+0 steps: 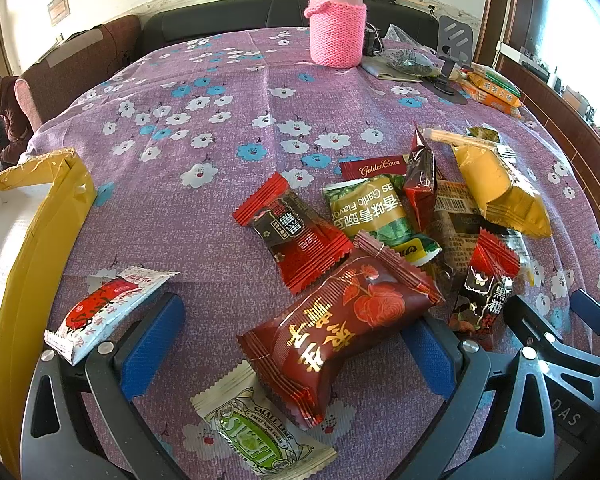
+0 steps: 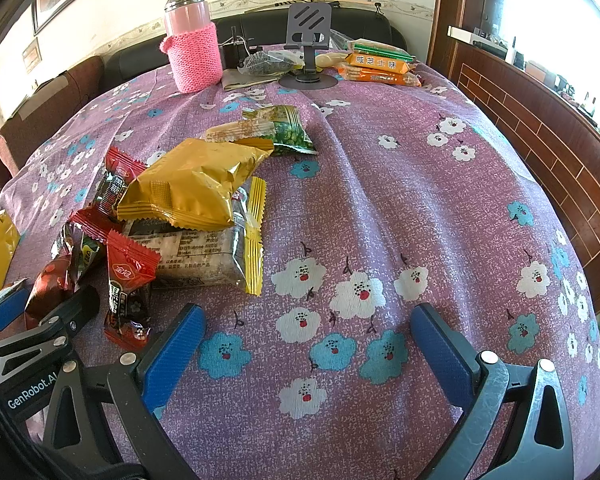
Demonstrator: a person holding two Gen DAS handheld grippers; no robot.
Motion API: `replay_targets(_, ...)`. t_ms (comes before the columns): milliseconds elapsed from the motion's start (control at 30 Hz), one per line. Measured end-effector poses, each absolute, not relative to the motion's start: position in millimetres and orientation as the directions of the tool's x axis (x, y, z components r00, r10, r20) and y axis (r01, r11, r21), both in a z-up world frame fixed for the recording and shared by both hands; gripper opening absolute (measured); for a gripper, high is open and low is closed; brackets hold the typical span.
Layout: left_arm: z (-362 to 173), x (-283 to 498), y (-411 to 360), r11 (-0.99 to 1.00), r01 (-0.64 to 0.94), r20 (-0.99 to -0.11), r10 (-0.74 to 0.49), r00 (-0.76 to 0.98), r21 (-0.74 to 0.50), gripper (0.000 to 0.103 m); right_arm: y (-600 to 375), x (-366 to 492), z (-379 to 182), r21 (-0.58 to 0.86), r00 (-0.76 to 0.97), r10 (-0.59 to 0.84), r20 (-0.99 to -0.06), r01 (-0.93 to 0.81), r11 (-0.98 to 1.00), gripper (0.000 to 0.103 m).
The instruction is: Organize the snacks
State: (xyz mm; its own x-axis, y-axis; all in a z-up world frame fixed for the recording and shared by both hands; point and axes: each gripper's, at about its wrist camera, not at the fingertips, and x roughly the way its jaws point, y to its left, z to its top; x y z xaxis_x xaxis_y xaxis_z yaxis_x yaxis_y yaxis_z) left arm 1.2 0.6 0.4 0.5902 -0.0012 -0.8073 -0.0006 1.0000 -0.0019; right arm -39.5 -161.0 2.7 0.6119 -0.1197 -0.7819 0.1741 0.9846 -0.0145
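Observation:
A pile of snack packets lies on the purple flowered tablecloth (image 1: 220, 208). My left gripper (image 1: 292, 340) is open, and a dark red packet with gold lettering (image 1: 336, 328) lies between its blue fingers, untouched on either side. A lime candy packet (image 1: 256, 436) and a red-and-white sachet (image 1: 104, 312) lie close by. A yellow box (image 1: 32, 248) with a white inside stands at the left. My right gripper (image 2: 300, 344) is open over bare cloth, right of a gold bag (image 2: 192, 184) and a red packet (image 2: 128, 280).
A pink flask in a knitted sleeve (image 1: 336, 20) stands at the table's far side, beside a phone stand (image 2: 308, 48) and orange biscuit packs (image 2: 380, 68). A person (image 1: 4, 112) sits at the far left. A brown cabinet (image 2: 540, 140) runs along the right.

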Motion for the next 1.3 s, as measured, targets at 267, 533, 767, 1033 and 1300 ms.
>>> replay_targets(267, 0.4, 1.1, 0.5, 1.0, -0.001, -0.807, -0.001, 0.59, -0.002, 0.103, -161.1, -39.5, 2.7, -0.014, 0.612, -0.12, -0.782, 0.174, 0.985, 0.103)
replay_targets(533, 0.4, 1.2, 0.5, 1.0, -0.001, -0.807, -0.001, 0.59, -0.001, 0.103, -161.0, -39.6, 2.7, -0.014, 0.612, -0.12, -0.782, 0.174, 0.985, 0.103)
replay_targets(767, 0.4, 1.1, 0.4, 1.0, -0.001, -0.807, -0.001, 0.59, -0.001, 0.103, -160.5, -39.6, 2.5, -0.014, 0.612, -0.12, -0.782, 0.174, 0.985, 0.103)
replay_targets(1033, 0.0, 3.7, 0.5, 1.0, -0.003, -0.807, 0.0, 0.59, -0.002, 0.103, -160.3, -38.8, 1.8, -0.012, 0.613, -0.127, -0.78, 0.187, 0.982, 0.103)
replay_targets(1300, 0.0, 3.9, 0.5, 1.0, -0.003, -0.807, 0.0, 0.59, -0.002, 0.103, -160.8, -38.9, 1.6, -0.012, 0.613, -0.126, -0.78, 0.187, 0.982, 0.103)
